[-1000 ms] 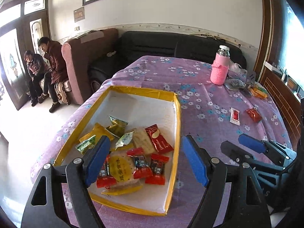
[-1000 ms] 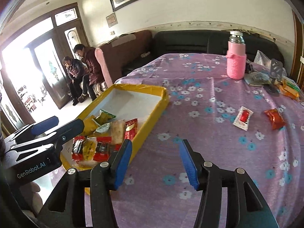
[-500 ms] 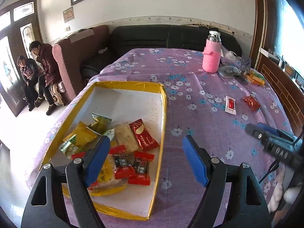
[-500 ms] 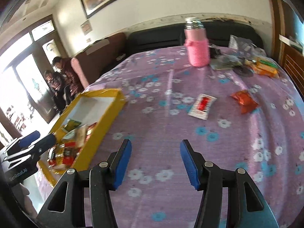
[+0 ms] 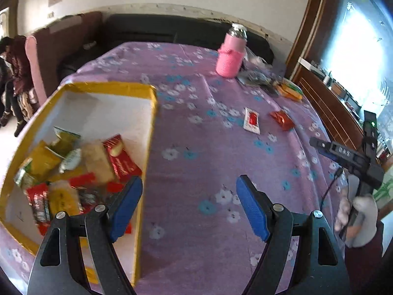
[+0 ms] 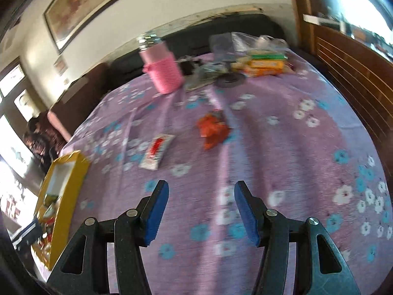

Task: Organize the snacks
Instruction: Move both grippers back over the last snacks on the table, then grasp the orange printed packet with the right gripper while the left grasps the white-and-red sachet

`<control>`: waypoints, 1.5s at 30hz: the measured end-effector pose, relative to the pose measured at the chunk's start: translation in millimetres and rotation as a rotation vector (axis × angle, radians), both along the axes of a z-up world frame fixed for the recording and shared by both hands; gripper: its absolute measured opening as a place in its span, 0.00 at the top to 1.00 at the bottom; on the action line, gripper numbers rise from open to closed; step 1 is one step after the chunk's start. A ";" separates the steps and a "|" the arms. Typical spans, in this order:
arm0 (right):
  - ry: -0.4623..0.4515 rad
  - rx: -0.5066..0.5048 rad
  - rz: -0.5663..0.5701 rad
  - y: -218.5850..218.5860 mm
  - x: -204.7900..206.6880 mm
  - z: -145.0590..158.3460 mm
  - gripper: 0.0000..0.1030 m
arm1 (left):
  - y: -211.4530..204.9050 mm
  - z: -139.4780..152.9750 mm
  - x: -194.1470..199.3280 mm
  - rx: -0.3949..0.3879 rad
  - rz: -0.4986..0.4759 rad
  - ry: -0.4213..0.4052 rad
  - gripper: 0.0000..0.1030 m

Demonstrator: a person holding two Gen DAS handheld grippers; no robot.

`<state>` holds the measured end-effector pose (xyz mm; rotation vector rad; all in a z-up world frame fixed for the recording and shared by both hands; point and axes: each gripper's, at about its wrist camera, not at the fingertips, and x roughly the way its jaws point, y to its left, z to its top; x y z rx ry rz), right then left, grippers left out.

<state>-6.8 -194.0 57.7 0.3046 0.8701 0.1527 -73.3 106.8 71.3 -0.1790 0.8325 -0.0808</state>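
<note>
Right gripper [image 6: 201, 209] swung from yellow box [image 6: 71, 172] toward blurred packets; jaws just widening, empty. Left gripper [image 5: 189, 206] jaws apart.

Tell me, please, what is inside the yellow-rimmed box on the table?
The yellow-rimmed box holds a heap of wrapped snacks, red, yellow and green. The left claw covers its near corner, so anything there stays hidden.

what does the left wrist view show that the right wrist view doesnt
Only the left wrist view: the pile of snacks inside the yellow box, and a gloved hand holding the right gripper.
Only the right wrist view: the framed picture.
Both: the white sachet, orange-red packet, pink bottle and purple floral cloth.
</note>
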 end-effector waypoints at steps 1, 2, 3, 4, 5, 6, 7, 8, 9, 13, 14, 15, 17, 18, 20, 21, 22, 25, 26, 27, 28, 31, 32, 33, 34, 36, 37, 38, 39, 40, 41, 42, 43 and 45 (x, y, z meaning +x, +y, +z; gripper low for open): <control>0.006 0.006 -0.007 -2.8 2.1 -1.8 0.43 | -1.5 -1.9 0.5 -0.008 -0.006 0.008 0.23; 0.011 0.007 -0.011 -4.5 5.4 -3.8 0.43 | -2.9 -4.0 1.3 -0.018 -0.013 0.018 0.23; 0.013 0.004 -0.012 -5.1 10.1 -5.8 0.43 | -4.7 -6.1 1.9 -0.030 -0.022 0.029 0.23; 0.009 -0.010 -0.010 -4.1 17.5 -7.0 0.43 | -5.8 -7.7 2.0 -0.039 -0.028 0.035 0.24; 0.004 -0.027 -0.008 -2.4 23.3 -6.9 0.43 | -7.8 -9.2 1.5 -0.048 -0.034 0.040 0.24; -0.006 -0.057 -0.004 0.7 32.2 -6.9 0.43 | -9.5 -10.0 1.1 -0.050 -0.040 0.042 0.24; -0.014 -0.081 0.000 3.1 39.4 -6.9 0.43 | -10.9 -10.9 0.7 -0.050 -0.045 0.044 0.24; -0.022 -0.107 0.004 5.2 47.5 -7.2 0.43 | -13.5 -12.1 0.2 -0.051 -0.054 0.048 0.24; -0.026 -0.139 0.008 9.0 56.0 -7.8 0.43 | -14.6 -12.7 -0.3 -0.053 -0.058 0.050 0.24; 0.001 -0.220 0.002 18.4 91.7 -14.3 0.43 | -17.3 -16.3 -0.1 -0.054 -0.068 0.065 0.24; 0.010 -0.219 0.003 20.0 98.0 -16.1 0.43 | -17.5 -17.8 0.3 -0.053 -0.068 0.070 0.24; 0.018 -0.219 0.006 22.2 104.0 -17.9 0.43 | -18.0 -19.1 1.1 -0.053 -0.070 0.075 0.24; 0.032 -0.224 0.015 27.5 114.3 -21.7 0.43 | -18.5 -21.2 2.1 -0.055 -0.072 0.084 0.24; 0.044 -0.231 0.020 31.2 120.0 -24.8 0.43 | -19.1 -22.4 2.4 -0.062 -0.077 0.089 0.24; 0.068 -0.251 0.021 35.9 127.6 -31.6 0.43 | -21.5 -23.8 4.3 -0.077 -0.088 0.098 0.24; 0.079 -0.260 0.017 38.0 131.1 -35.6 0.44 | -22.6 -23.8 4.6 -0.083 -0.096 0.099 0.24; 0.094 -0.271 0.014 39.8 134.9 -40.1 0.47 | -24.3 -23.6 4.5 -0.087 -0.105 0.100 0.24; 0.105 -0.282 0.001 42.1 138.0 -45.6 0.57 | -29.1 -21.8 3.3 -0.095 -0.126 0.102 0.24; 0.107 -0.267 0.004 41.4 135.9 -45.3 0.57 | -30.3 -20.7 2.6 -0.109 -0.136 0.104 0.24; 0.108 -0.235 0.008 39.6 131.7 -44.2 0.57 | -31.1 -19.1 2.7 -0.127 -0.147 0.107 0.24; 0.108 -0.216 0.010 38.6 128.3 -42.6 0.58 | -31.7 -17.4 3.4 -0.137 -0.153 0.110 0.24; 0.103 -0.145 0.009 33.0 110.4 -34.5 0.58 | -35.9 -4.5 11.5 -0.143 -0.182 0.099 0.24; 0.096 -0.115 0.007 31.2 103.3 -31.1 0.58 | -39.3 3.7 17.7 -0.126 -0.193 0.079 0.24; 0.087 -0.091 0.006 30.0 96.8 -28.2 0.58 | -42.1 9.1 22.8 -0.107 -0.201 0.064 0.24; 0.071 -0.064 0.002 28.8 87.8 -24.8 0.58 | -45.3 13.3 28.6 -0.082 -0.208 0.053 0.24; 0.047 -0.035 -0.008 27.4 77.8 -23.0 0.58 | -55.8 20.6 47.7 0.002 -0.226 0.039 0.24; 0.030 -0.017 -0.017 26.5 72.4 -23.4 0.58 | -59.9 22.6 58.4 0.036 -0.234 0.030 0.24; 0.017 -0.006 -0.024 25.4 68.6 -24.4 0.58 | -62.2 23.6 67.4 0.054 -0.242 0.021 0.24; 0.004 0.005 -0.032 24.1 66.0 -26.1 0.58 | -64.1 24.0 75.2 0.063 -0.252 0.016 0.24; -0.011 0.021 -0.042 22.5 62.8 -29.2 0.58 | -65.3 23.5 82.2 0.065 -0.263 0.015 0.24; -0.017 0.031 -0.047 21.0 61.4 -30.8 0.58 | -66.9 21.0 90.3 0.063 -0.266 0.019 0.24; -0.021 0.046 -0.051 19.2 60.2 -33.8 0.58 | -69.4 17.7 99.6 0.062 -0.267 0.031 0.24; -0.018 0.058 -0.051 17.5 60.8 -35.2 0.58 | -72.1 14.0 106.6 0.064 -0.268 0.043 0.24; -0.011 0.095 -0.036 13.2 63.2 -35.6 0.58 | -84.2 1.5 123.2 0.095 -0.272 0.087 0.24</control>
